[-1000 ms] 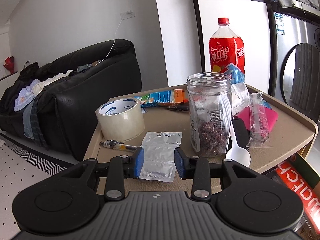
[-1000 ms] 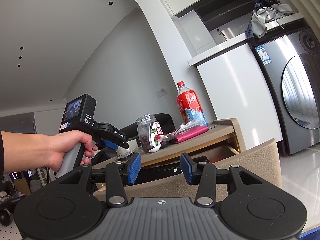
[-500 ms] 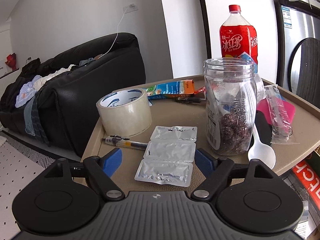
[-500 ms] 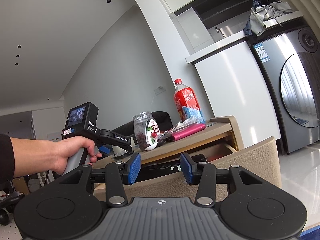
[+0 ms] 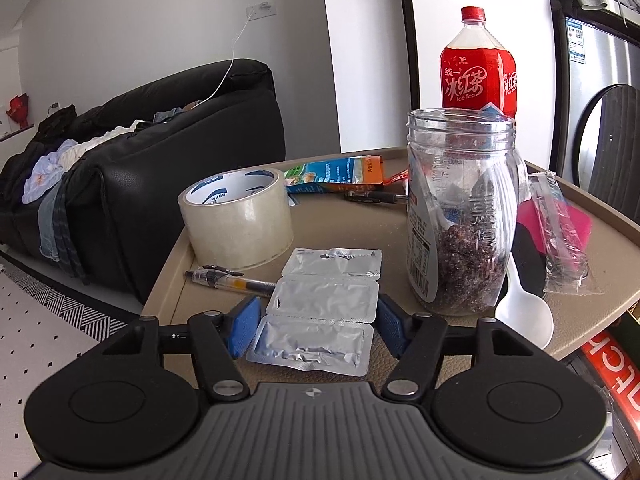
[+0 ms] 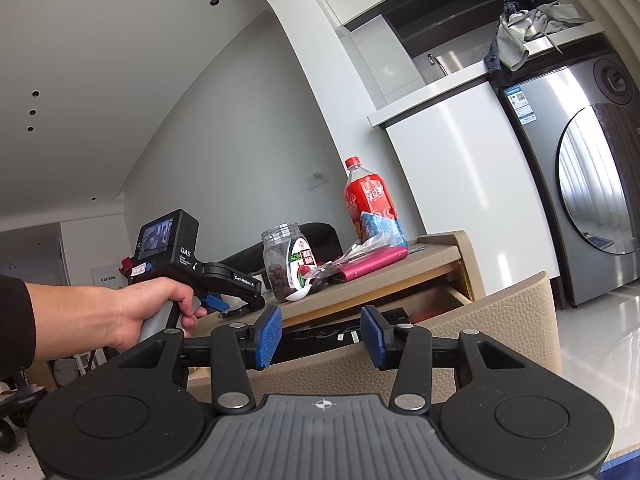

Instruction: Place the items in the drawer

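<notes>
Change since 0.5 s ago: the jaws of the left gripper (image 5: 316, 326) have narrowed from a wide spread to a moderate gap that now brackets the blister pack; 1.0 s ago they were narrower still. The right gripper (image 6: 321, 337) is unchanged, and the left-wrist view of the surface is nearly the same.

Left gripper: jaws partly spread, 1 blue pad (image 5: 241, 330) at each side edge of the pack, right beside it; whether they press it cannot be told. A hand (image 6: 154, 312) holds the device at the surface's near edge.

Right gripper: jaws spread, holding nothing, hanging before the padded front of the open drawer (image 6: 516, 320), which sits pulled out under the surface.

Surface (image 5: 340, 228): tan, raised rim. Carries, largest first:
- red ice tea bottle (image 5: 478, 68), upright, far side
- open glass jar (image 5: 460, 216) of dark dried bits, upright
- tape roll (image 5: 236, 218), lying flat
- blister pack (image 5: 324, 308): silver foil, 3 joined pockets, crinkled, flat at the near edge
- white spoon (image 5: 524, 316)
- pen (image 5: 230, 280), between tape and pack
</notes>
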Available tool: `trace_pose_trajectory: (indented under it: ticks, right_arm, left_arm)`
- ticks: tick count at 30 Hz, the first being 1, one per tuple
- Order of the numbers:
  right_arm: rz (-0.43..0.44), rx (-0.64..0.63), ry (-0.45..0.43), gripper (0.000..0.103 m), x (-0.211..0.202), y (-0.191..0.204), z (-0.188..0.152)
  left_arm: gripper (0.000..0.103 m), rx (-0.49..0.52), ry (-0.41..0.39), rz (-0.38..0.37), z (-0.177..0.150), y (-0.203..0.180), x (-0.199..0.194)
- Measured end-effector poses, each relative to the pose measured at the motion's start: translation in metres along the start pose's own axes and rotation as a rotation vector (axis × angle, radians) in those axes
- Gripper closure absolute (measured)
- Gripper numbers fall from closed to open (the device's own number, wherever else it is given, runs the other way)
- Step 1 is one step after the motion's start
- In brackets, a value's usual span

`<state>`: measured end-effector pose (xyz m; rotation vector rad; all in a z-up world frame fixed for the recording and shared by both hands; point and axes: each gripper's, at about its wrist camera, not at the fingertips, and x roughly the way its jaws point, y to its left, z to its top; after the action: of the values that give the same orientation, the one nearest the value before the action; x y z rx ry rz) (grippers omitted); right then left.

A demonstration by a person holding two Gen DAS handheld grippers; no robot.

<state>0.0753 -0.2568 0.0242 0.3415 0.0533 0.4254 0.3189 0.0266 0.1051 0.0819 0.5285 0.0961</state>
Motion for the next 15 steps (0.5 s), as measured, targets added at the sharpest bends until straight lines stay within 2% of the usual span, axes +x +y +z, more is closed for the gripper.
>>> trace_pose_trajectory:
  ticks: [8, 15]
  right_arm:
    - [0.006, -0.004, -0.01, 0.055, -0.003, 0.001, 0.001]
    - [0.006, -0.003, -0.016, 0.055, -0.006, 0.0, 0.004]
  left_arm:
    - [0.037, 0.012, -0.05, 0.01, 0.006, -0.004, -0.017]
    - [0.038, 0.012, -0.04, 0.003, 0.007, -0.002, -0.04]
